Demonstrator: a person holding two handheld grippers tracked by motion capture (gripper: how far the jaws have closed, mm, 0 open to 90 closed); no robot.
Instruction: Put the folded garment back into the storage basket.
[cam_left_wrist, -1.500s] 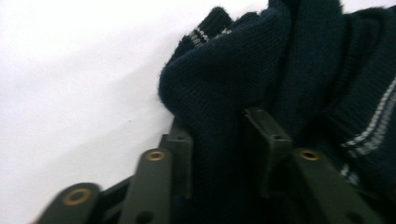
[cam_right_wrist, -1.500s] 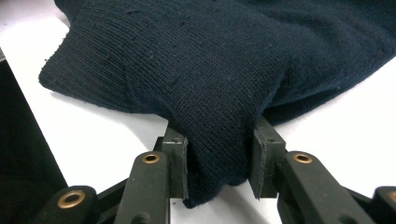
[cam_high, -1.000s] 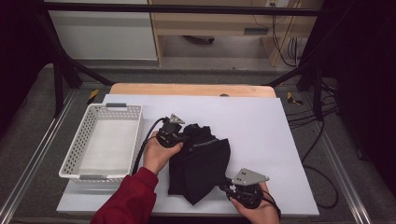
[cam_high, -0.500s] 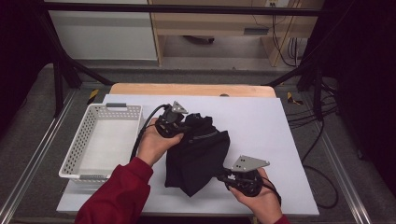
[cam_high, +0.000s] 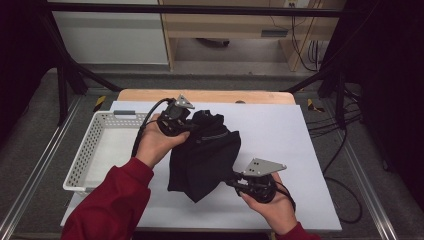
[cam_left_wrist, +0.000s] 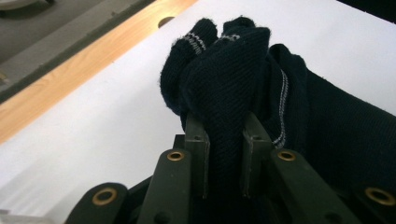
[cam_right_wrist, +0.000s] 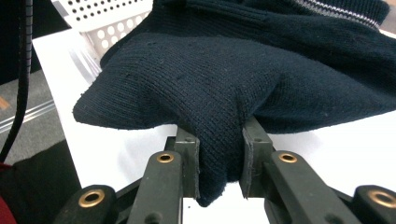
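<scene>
A folded dark navy knitted garment with thin pale stripes hangs above the white table sheet, held between both grippers. My left gripper is shut on its upper edge, and in the left gripper view the knit bunches up between the two jaws. My right gripper is shut on the lower right edge; in the right gripper view a fold of the garment is pinched between the jaws.
A white perforated basket stands at the left of the table, its corner seen beyond the garment. A wooden table edge runs along the back. Cables lie to the right of the table.
Both grippers have lifted the garment off the table and carried it left, toward the basket. The left gripper rose and moved back; the right gripper followed.
</scene>
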